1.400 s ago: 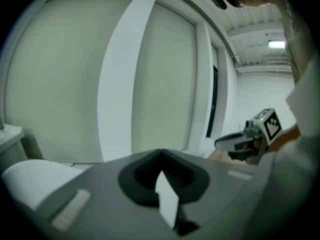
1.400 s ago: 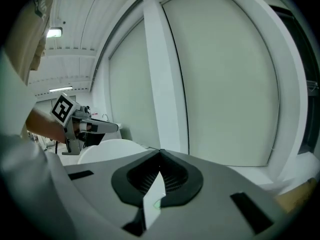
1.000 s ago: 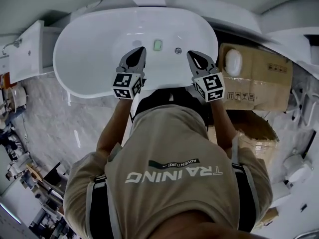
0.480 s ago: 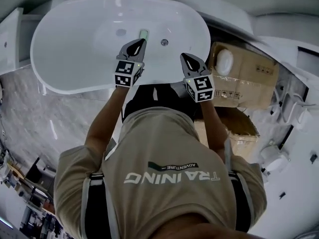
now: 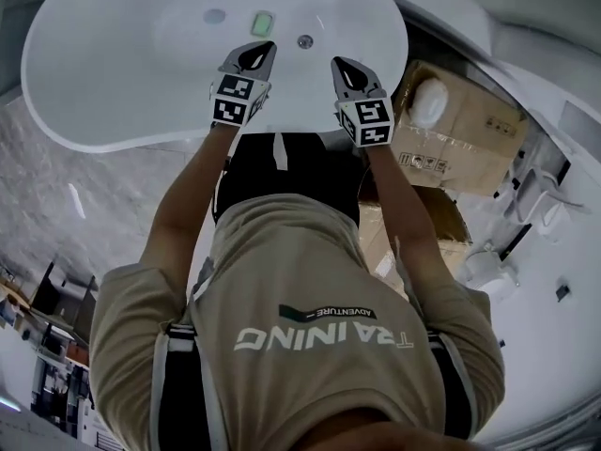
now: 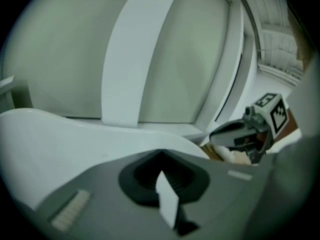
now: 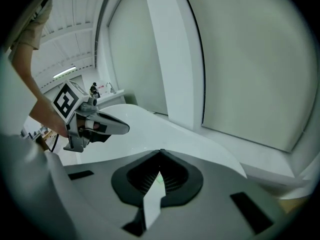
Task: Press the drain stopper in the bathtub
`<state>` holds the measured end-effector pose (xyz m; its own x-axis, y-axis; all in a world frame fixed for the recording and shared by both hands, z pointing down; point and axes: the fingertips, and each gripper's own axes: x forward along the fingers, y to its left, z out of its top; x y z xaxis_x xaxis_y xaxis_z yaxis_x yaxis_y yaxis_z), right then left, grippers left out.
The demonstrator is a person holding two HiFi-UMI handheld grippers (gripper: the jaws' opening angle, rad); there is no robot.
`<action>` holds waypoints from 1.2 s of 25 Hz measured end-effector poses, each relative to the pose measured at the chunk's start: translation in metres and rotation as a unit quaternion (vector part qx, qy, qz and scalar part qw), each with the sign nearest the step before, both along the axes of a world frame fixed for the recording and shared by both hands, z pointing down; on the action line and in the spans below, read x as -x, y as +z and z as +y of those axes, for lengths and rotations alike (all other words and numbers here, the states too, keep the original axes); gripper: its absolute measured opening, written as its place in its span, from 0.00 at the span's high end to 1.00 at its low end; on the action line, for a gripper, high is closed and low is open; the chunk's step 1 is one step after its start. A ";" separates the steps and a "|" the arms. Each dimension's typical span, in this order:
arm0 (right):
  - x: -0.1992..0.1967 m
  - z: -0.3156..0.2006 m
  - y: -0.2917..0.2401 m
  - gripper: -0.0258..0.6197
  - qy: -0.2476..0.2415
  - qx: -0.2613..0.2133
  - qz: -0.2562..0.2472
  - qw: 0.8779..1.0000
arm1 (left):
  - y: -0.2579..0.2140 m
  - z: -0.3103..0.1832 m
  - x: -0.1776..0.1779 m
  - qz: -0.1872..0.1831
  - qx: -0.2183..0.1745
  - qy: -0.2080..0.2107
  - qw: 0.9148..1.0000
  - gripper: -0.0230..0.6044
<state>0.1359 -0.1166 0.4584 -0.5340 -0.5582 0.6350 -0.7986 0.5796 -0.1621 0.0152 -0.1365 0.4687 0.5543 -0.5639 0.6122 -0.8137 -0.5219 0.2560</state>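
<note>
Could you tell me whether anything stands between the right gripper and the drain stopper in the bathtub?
Nothing visible does. In the head view only bare bathtub surface lies between the right gripper and the small round metal drain stopper. The green object sits aside, off that line.

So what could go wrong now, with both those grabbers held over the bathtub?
Wrong target: the bathtub floor shows one round fitting between the grippers, a second round fitting further off and a green patch; which is the stopper is unclear. Slipping: the left gripper and right gripper are closed to narrow tips, which might skid on the glossy white surface.
</note>
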 end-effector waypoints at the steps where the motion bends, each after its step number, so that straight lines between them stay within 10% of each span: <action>1: 0.001 -0.005 0.010 0.95 0.002 0.011 -0.002 1.000 | 0.011 -0.006 0.003 -0.004 0.003 -0.001 1.000 0.96; 30: -0.008 -0.014 0.434 0.95 -0.063 0.195 0.092 0.974 | 0.395 0.007 -0.011 -0.017 0.220 -0.010 0.975 0.96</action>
<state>0.1435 -0.1301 0.8920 -0.4390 -0.1920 0.8777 -0.7617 0.5977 -0.2502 0.0260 -0.1297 0.8641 0.5211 -0.2529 0.8151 -0.8344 -0.3518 0.4243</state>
